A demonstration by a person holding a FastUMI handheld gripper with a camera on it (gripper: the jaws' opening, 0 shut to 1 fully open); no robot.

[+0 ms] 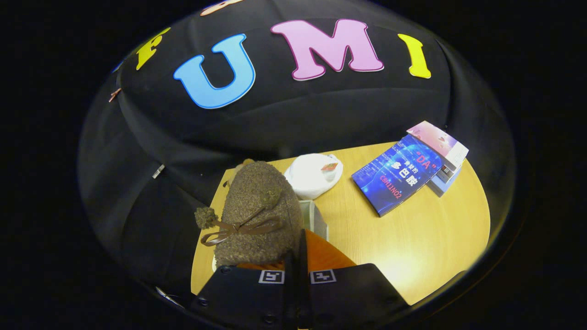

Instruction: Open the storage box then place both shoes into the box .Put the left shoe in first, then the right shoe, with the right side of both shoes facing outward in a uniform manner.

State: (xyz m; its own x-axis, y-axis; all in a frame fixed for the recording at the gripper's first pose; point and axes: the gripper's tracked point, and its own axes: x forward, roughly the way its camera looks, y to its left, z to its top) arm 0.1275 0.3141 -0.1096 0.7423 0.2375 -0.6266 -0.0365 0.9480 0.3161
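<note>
We find the gripper (297, 270) with fingers drawn nearly together, seemingly pinching the heel of a brown fuzzy shoe (259, 215) just ahead. The storage box (316, 220) sits beside it on the table (412, 238), books (403, 176) beyond.

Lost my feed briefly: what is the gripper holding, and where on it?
The hand-held gripper is shut on the fuzzy brown shoe, pinching its heel-end collar beside the orange lining.

Two wide, flat-faced fingers (257, 288) are seen on the gripper (297, 279), each marked with a small square black-and-white tag and dotted with round screws.
</note>
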